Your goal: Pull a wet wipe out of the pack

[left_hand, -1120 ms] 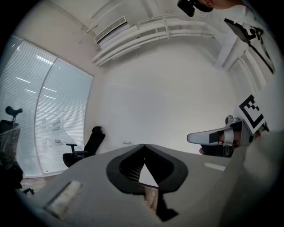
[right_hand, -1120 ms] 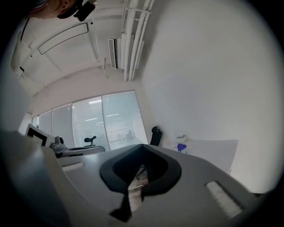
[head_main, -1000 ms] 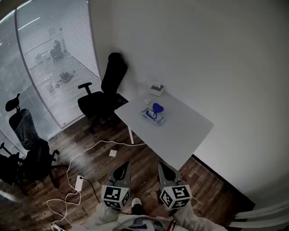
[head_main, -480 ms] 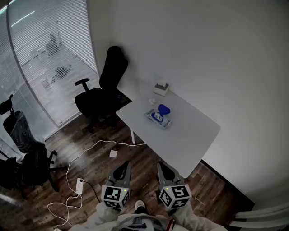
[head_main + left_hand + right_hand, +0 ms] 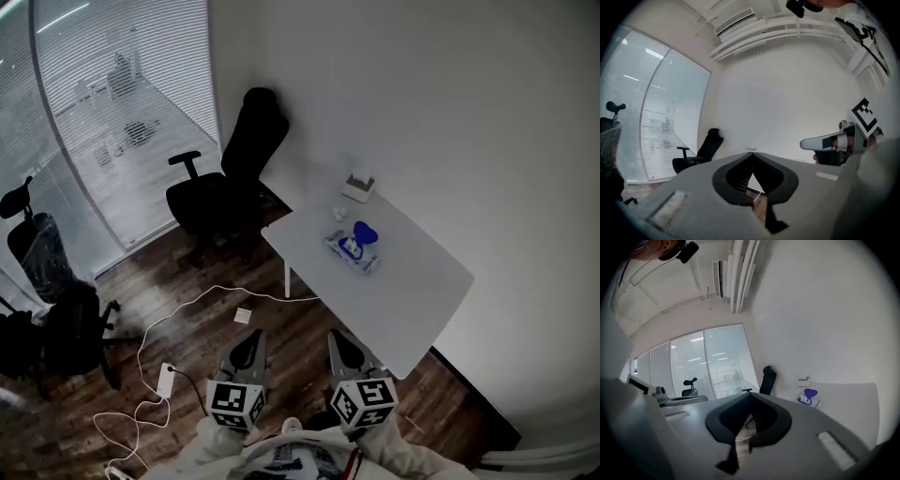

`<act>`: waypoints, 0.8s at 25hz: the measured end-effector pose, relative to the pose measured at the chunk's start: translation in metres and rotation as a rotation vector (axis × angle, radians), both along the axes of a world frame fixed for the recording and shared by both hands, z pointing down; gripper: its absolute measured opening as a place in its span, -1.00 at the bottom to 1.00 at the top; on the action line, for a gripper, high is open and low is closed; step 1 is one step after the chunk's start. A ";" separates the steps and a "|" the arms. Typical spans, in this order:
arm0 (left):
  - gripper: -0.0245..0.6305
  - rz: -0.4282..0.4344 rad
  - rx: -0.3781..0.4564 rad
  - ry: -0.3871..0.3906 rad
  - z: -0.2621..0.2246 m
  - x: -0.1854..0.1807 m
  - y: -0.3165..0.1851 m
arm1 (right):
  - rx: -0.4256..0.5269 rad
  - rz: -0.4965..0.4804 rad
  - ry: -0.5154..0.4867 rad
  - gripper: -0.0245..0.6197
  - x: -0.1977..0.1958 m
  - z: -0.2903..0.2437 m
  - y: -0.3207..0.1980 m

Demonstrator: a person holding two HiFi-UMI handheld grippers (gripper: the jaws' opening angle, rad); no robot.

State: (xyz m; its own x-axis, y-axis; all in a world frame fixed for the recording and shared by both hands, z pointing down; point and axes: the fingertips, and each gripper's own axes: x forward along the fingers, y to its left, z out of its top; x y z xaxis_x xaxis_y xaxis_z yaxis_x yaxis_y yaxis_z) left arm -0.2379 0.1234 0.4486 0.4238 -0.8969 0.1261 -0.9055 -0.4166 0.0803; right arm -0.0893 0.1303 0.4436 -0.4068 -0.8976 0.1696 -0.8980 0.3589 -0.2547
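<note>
In the head view the left gripper and the right gripper hang low over the floor, well apart from the pack, which lies on the counter. In the left gripper view its fingers are pressed together at the tips, with nothing between them. In the right gripper view its fingers are also closed and empty; the pack is far ahead on the counter.

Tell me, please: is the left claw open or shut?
Shut. In the left gripper view the jaws of the left claw meet at their tips, and nothing is between them.
</note>
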 end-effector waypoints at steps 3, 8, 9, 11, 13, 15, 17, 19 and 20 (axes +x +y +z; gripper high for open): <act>-0.91 -0.018 0.011 0.004 -0.002 -0.011 -0.008 | 0.006 0.010 0.017 -0.91 -0.001 -0.003 -0.010; -0.91 -0.041 0.017 0.014 -0.002 -0.024 -0.022 | 0.002 0.000 0.038 -0.91 -0.010 -0.005 -0.028; -0.91 -0.045 0.013 0.016 -0.001 -0.025 -0.027 | 0.002 -0.006 0.039 -0.91 -0.012 -0.005 -0.033; -0.91 -0.048 0.008 0.014 0.001 -0.026 -0.038 | 0.001 -0.012 0.036 -0.91 -0.014 -0.005 -0.045; -0.91 -0.046 0.007 0.007 0.003 -0.026 -0.051 | -0.004 -0.008 0.027 -0.91 -0.014 -0.002 -0.060; -0.91 -0.039 0.006 -0.003 0.005 -0.024 -0.066 | -0.014 -0.001 0.013 -0.91 -0.011 0.004 -0.078; -0.91 -0.031 0.002 -0.014 0.008 -0.020 -0.083 | -0.023 0.003 0.002 -0.91 -0.008 0.009 -0.098; -0.91 -0.031 -0.011 -0.026 0.014 -0.019 -0.103 | -0.029 0.004 -0.004 -0.91 -0.006 0.014 -0.119; -0.91 -0.031 -0.017 -0.032 0.016 -0.018 -0.114 | -0.032 0.005 -0.005 -0.91 -0.005 0.016 -0.129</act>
